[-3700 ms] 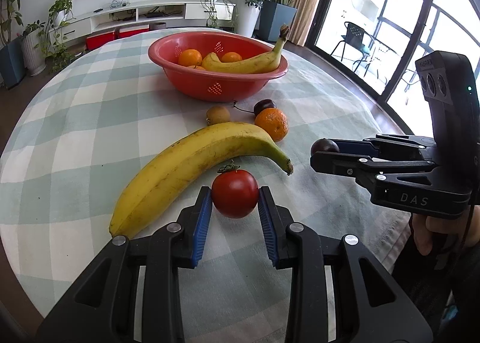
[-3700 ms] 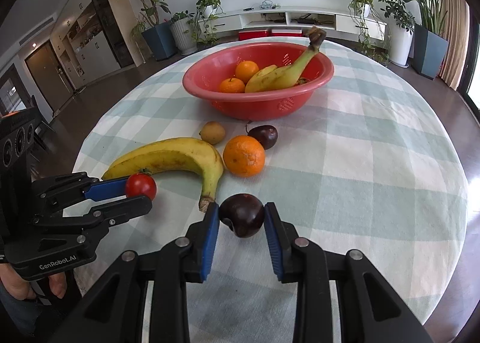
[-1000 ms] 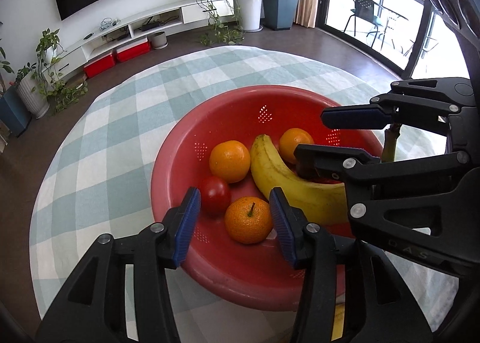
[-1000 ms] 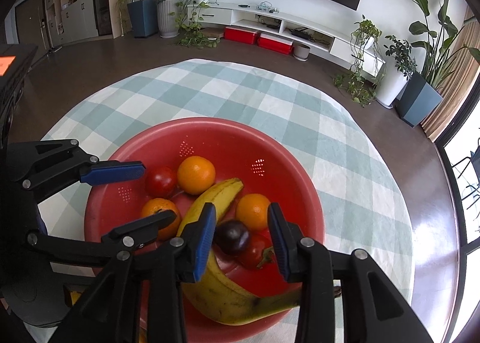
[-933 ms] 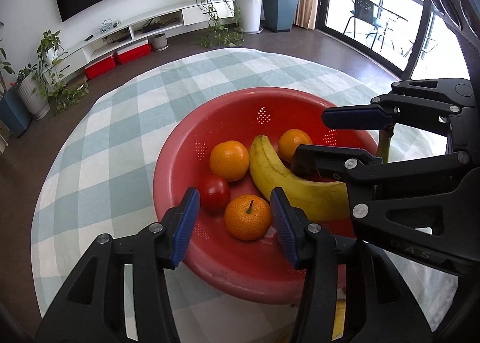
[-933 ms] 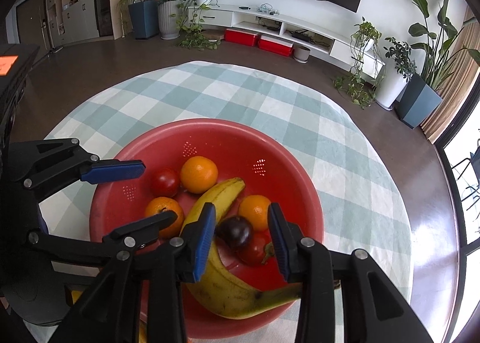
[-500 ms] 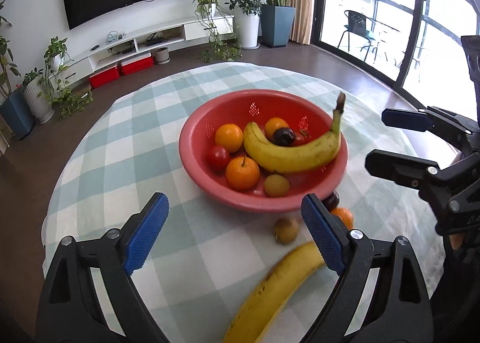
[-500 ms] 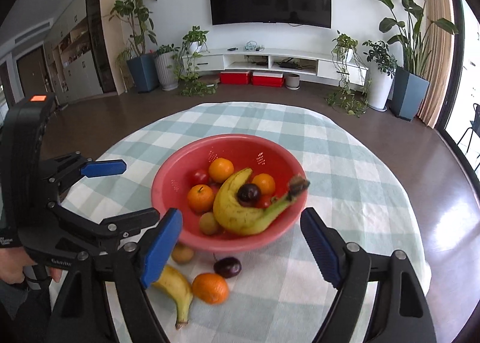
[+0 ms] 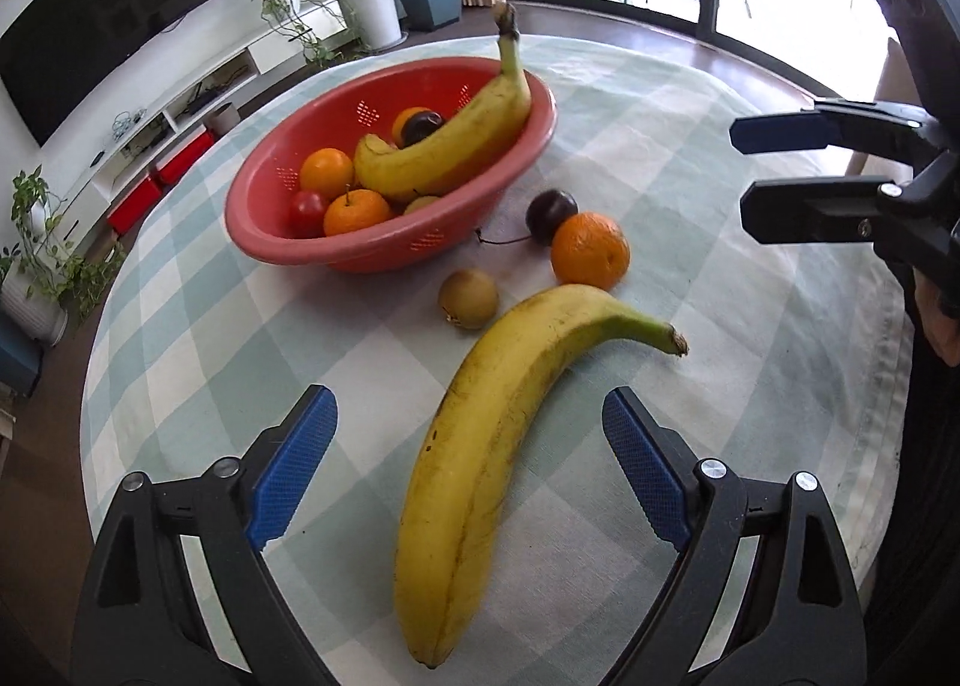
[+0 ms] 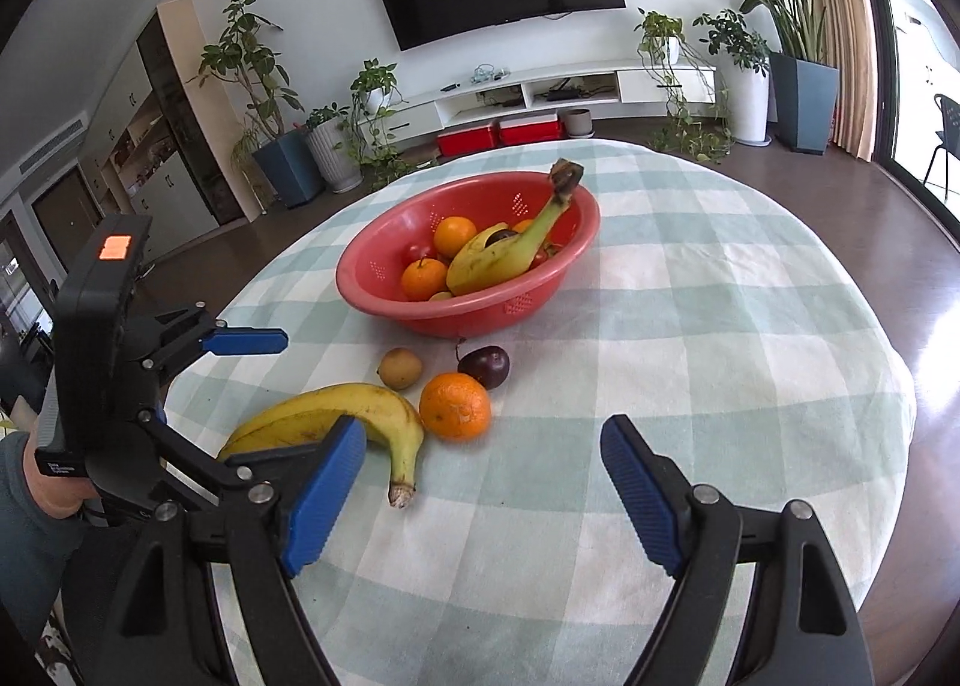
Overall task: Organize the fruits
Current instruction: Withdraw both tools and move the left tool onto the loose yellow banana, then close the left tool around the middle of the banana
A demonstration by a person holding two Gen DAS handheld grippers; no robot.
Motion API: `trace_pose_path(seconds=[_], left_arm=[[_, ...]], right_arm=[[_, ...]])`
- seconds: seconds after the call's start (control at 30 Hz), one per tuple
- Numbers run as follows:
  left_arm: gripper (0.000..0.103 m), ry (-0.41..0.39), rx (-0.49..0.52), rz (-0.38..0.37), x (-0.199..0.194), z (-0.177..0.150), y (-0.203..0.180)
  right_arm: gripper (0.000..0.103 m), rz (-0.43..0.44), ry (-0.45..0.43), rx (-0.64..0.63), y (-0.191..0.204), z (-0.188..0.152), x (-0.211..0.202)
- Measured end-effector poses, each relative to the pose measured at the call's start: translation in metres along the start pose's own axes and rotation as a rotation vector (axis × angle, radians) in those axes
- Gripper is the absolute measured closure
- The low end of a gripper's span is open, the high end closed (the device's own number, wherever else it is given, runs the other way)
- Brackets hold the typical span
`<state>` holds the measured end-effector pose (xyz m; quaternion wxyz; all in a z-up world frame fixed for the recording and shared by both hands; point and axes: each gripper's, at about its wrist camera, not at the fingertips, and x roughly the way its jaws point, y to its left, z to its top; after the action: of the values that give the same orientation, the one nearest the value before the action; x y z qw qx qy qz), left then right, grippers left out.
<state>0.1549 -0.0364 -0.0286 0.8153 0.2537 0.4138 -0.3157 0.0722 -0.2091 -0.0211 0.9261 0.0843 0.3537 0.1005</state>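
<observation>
- Left gripper (image 9: 468, 467): jaws spread wide, nothing held, above a banana (image 9: 498, 440) on the desk (image 9: 750, 326).
- Right gripper (image 10: 480, 497): jaws spread wide, nothing held.
- Bowl (image 10: 480, 314): filled with fruit.

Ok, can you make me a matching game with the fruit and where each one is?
Things:
1. tomato
2. kiwi
3. plum
4. big banana

Places:
A. lying on the cloth between the left gripper's open fingers
B. inside the red bowl
C. on the cloth, right behind the orange
D. on the cloth, in front of the bowl

Pairs: 1-B, 2-D, 3-C, 4-A
</observation>
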Motion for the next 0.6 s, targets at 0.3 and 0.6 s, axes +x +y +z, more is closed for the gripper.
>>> trace_pose_path(seconds=[0.3, 0.6], left_arm=[[0.047, 0.064, -0.011, -0.076, 0.026, -0.002, 0.009], [0.054, 0.064, -0.006, -0.158, 0.036, 0.009, 0.011]], right_arm=[[0.02, 0.004, 0.025, 0.017, -0.005, -0.005, 0.007], [0.023, 0.008, 0.049, 0.011, -0.004, -0.008, 0.011]])
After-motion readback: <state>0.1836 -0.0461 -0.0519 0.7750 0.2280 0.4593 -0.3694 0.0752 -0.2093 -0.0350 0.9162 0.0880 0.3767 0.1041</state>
